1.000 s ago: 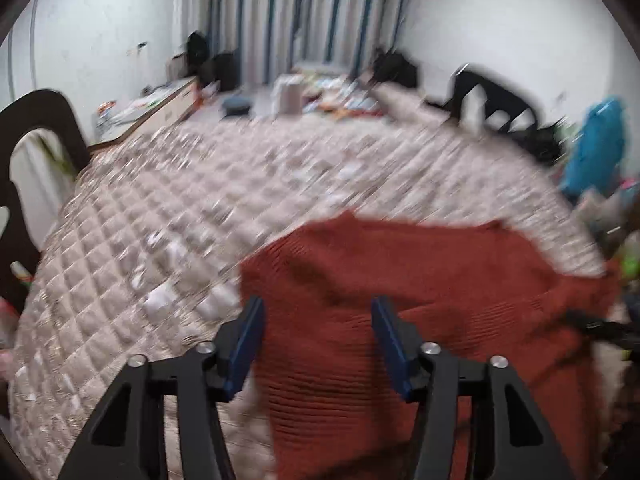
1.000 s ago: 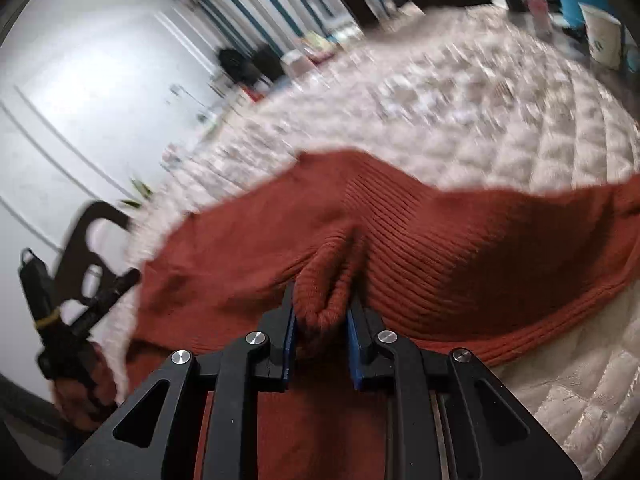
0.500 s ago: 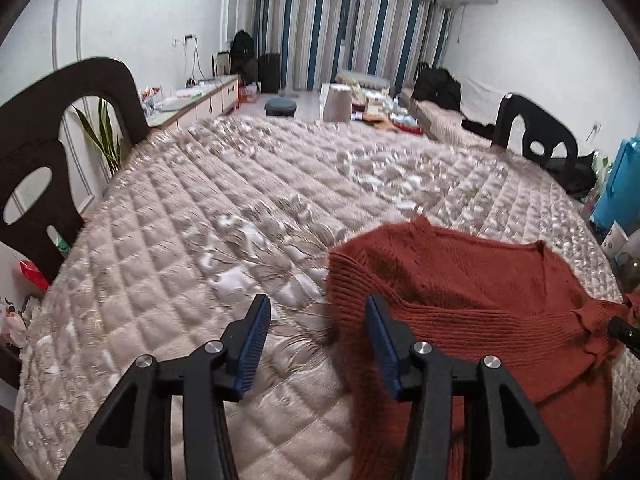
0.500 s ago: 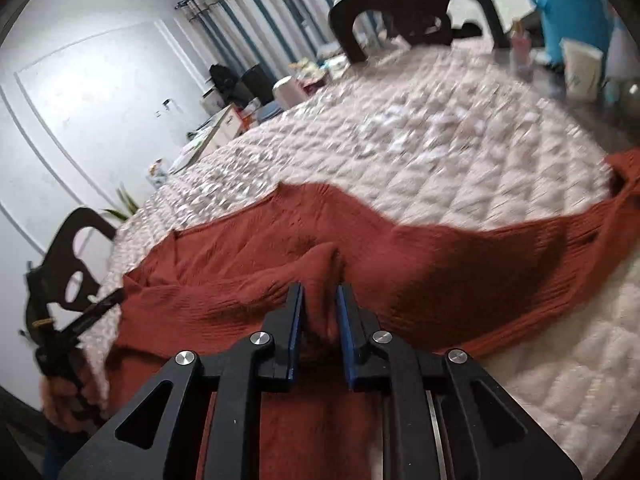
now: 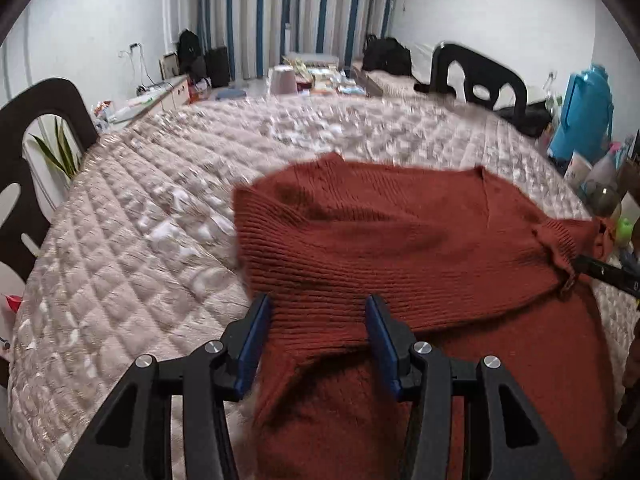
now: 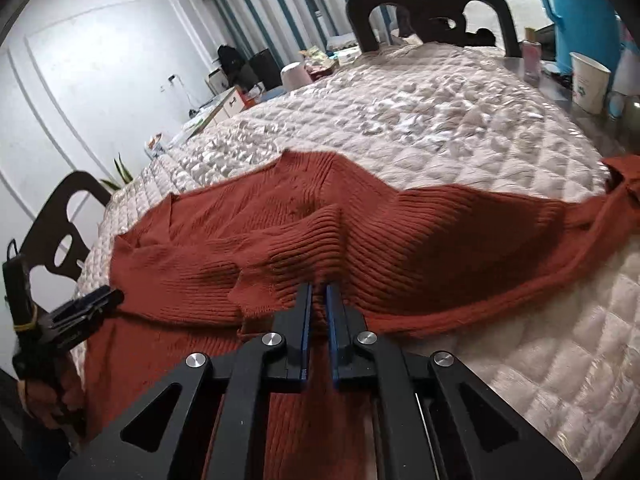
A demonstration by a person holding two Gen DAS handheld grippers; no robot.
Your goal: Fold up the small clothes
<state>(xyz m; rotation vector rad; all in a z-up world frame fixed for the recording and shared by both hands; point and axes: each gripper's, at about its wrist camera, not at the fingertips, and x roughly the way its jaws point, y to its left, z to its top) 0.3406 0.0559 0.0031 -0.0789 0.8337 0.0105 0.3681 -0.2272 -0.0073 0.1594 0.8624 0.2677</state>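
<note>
A rust-red knit sweater (image 5: pixel 400 248) lies spread on the quilted beige table cover (image 5: pixel 140 260), with one layer folded over its lower part. My left gripper (image 5: pixel 318 320) hovers open over the sweater's near left portion. Knit shows between its blue pads, which do not press on it. My right gripper (image 6: pixel 318 300) is shut on a pinched ridge of the sweater (image 6: pixel 440 232) near its front edge. The right gripper's tip (image 5: pixel 600 270) shows at the sweater's right side in the left wrist view. In the right wrist view, the left gripper (image 6: pixel 80 308) is at the far left.
Dark chairs (image 5: pixel 476 76) (image 5: pixel 36 152) stand around the table. A blue flask (image 5: pixel 584 112), bottles and a paper cup (image 6: pixel 588 80) crowd the table's right edge. The quilted cover (image 6: pixel 440 120) stretches bare beyond the sweater.
My left gripper slid right from the sweater's left edge to above the knit. The right jaws closed tight on the pinched fold.
</note>
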